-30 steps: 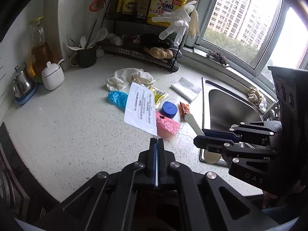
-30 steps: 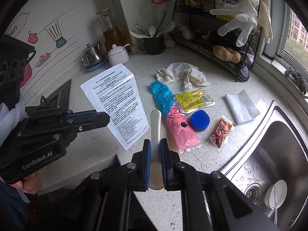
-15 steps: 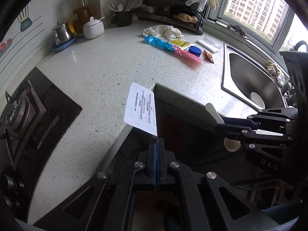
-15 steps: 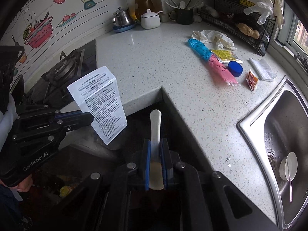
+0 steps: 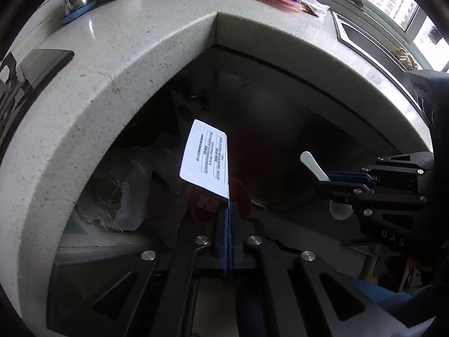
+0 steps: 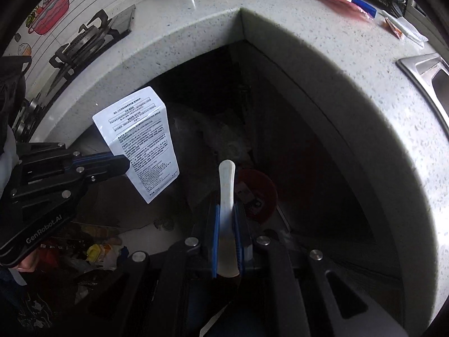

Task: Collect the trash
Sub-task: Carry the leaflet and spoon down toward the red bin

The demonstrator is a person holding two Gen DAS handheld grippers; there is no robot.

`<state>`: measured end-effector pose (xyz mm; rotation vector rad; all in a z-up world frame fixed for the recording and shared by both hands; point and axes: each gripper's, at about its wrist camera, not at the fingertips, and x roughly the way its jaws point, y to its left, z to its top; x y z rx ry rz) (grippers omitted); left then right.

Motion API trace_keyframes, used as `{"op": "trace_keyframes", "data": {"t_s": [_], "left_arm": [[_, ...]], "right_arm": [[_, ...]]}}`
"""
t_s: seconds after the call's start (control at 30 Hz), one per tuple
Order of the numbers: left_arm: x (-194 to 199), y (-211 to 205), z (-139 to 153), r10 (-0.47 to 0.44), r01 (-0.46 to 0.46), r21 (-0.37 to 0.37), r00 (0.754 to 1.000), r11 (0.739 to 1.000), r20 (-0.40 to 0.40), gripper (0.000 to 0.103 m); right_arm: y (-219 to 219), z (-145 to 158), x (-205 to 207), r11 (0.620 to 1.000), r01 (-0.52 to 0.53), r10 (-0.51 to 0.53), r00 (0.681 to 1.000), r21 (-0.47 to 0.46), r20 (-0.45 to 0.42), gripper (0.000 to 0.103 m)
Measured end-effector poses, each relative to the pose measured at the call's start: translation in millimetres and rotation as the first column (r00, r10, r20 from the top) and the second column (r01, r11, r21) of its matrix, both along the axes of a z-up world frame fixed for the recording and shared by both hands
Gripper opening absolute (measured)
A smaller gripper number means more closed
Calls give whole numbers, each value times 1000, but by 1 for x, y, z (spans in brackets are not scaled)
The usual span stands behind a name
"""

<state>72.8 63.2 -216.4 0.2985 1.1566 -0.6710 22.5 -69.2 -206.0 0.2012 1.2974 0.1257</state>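
Below the speckled worktop (image 5: pixel 134 56) edge, your left tool (image 5: pixel 228 210) was clamped on the white printed packet (image 5: pixel 206 158), held over the dim floor corner. Your right tool (image 6: pixel 227 210) was clamped on the white plastic spoon (image 6: pixel 226 185), above a red bowl (image 6: pixel 261 193) below.

Speckled glossy stone countertop (image 5: pixel 146 36), glossy printed white packet (image 6: pixel 140 137), smooth matt white plastic spoon (image 6: pixel 226 188).
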Motion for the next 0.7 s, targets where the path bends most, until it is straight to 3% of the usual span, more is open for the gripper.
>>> {"op": "trace_keyframes", "data": {"t_s": [0.47, 0.7], "left_arm": [[15, -43, -156, -76, 76, 1, 995, 997, -67, 0], [25, -59, -203, -117, 119, 41, 992, 992, -46, 0]], "right_arm": [[-18, -157, 11, 996, 87, -87, 994, 7, -65, 9], [-36, -209, 27, 994, 111, -111, 990, -6, -85, 9]]}}
